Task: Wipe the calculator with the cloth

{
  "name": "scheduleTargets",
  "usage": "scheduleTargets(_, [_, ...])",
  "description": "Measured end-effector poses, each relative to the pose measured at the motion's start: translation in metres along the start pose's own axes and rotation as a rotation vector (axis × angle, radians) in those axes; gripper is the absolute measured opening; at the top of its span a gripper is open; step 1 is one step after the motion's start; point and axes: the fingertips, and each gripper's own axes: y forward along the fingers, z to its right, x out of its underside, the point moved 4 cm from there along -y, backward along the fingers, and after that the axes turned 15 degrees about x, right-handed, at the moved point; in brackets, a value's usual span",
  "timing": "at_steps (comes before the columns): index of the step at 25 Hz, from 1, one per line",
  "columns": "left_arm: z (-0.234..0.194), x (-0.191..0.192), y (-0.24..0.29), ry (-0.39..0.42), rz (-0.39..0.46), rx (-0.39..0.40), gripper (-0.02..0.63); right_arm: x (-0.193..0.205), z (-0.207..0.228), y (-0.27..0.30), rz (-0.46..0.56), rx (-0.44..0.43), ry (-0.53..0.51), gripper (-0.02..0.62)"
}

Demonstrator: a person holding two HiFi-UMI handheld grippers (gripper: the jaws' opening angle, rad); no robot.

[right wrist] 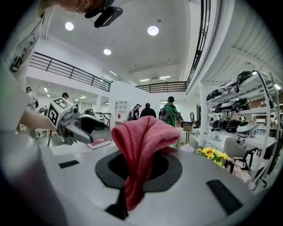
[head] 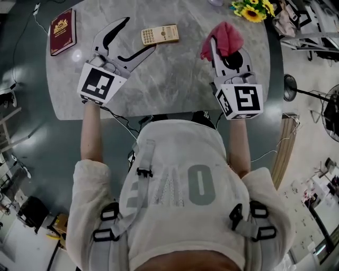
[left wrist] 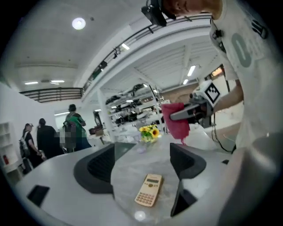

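A beige calculator (head: pixel 160 35) lies flat on the grey marble table (head: pixel 175 84) near its far edge. My left gripper (head: pixel 139 36) is open just left of it, one jaw reaching toward the calculator's near side. In the left gripper view the calculator (left wrist: pixel 149 190) lies on the table ahead, between the two wide-spread jaws and touching neither. My right gripper (head: pixel 221 48) is shut on a pink cloth (head: pixel 225 38) to the right of the calculator. The bunched cloth (right wrist: pixel 141 150) sticks up from the jaws and hides the fingertips.
A dark red book (head: pixel 63 32) lies at the table's far left corner. A bunch of sunflowers (head: pixel 253 9) stands at the far right. Cables hang over the table's near edge. Several people (right wrist: pixel 170 110) stand in the hall beyond.
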Motion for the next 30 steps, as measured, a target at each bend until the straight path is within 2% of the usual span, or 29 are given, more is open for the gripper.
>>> scheduleTargets(3, [-0.011, 0.036, 0.016, 0.019, -0.140, 0.130, 0.403, 0.009, -0.004, 0.007, -0.028, -0.012, -0.011, 0.055])
scheduleTargets(8, [-0.026, 0.108, 0.042, -0.015, -0.329, 0.287, 0.417, 0.033, -0.013, 0.017, -0.096, -0.033, -0.023, 0.057])
scheduleTargets(13, [-0.033, 0.180, 0.060, -0.054, -0.494, 0.401, 0.416, 0.067, -0.021, 0.028, -0.177, -0.037, -0.002, 0.057])
scheduleTargets(18, [-0.036, 0.226, 0.076, -0.128, -0.546, 0.481, 0.413, 0.096, -0.028, 0.039, -0.241, -0.047, 0.016, 0.057])
scheduleTargets(24, [-0.043, 0.251, 0.088, -0.226, -0.563, 0.504, 0.384, 0.115, -0.039, 0.048, -0.276, -0.072, -0.001, 0.057])
scheduleTargets(27, [-0.043, 0.257, 0.092, -0.230, -0.577, 0.521, 0.368, 0.121, -0.041, 0.050, -0.293, -0.084, -0.006, 0.057])
scheduleTargets(30, [-0.041, 0.261, 0.093, -0.192, -0.599, 0.548, 0.337, 0.125, -0.042, 0.053, -0.303, -0.091, -0.016, 0.057])
